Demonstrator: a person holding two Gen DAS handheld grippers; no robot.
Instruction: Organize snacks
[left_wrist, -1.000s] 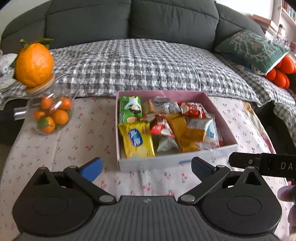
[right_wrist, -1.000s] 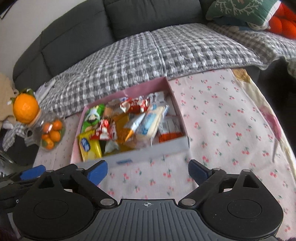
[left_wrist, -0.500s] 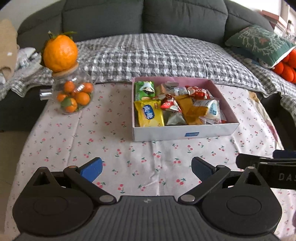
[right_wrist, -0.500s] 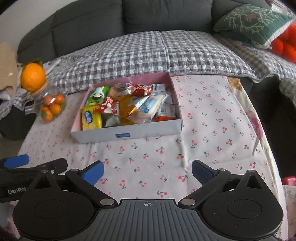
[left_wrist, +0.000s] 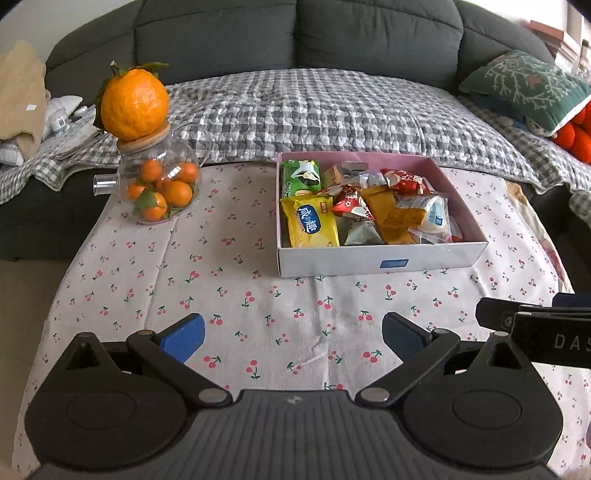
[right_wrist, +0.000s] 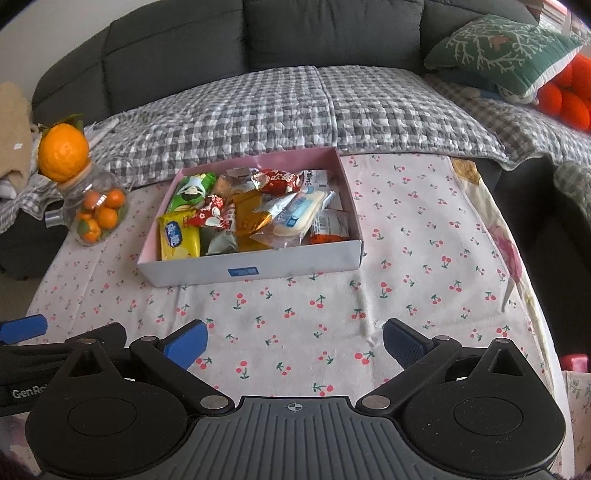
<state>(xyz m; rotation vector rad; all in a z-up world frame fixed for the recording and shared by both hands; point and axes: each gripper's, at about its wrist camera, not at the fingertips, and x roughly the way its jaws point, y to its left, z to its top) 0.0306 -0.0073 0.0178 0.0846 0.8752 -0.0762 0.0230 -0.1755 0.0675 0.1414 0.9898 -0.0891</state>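
A shallow white box with a pink inside (left_wrist: 380, 263) (right_wrist: 255, 271) stands on the cherry-print tablecloth, filled with several snack packets: a yellow one (left_wrist: 309, 226) (right_wrist: 178, 240), a green one (left_wrist: 300, 178) (right_wrist: 192, 192), red ones (left_wrist: 404, 181) and a white-and-blue one (right_wrist: 295, 214). My left gripper (left_wrist: 291, 338) is open and empty, well short of the box. My right gripper (right_wrist: 293, 341) is open and empty, also short of the box.
A glass jar of small oranges (left_wrist: 159, 188) (right_wrist: 98, 218) with a big orange on its lid (left_wrist: 133, 103) stands at the table's far left. A grey sofa with a checked blanket (left_wrist: 332, 110) lies behind. The table's right edge (right_wrist: 517, 280) drops off.
Both grippers have pulled back from the box, which now looks smaller and farther away. Both stay open and empty.
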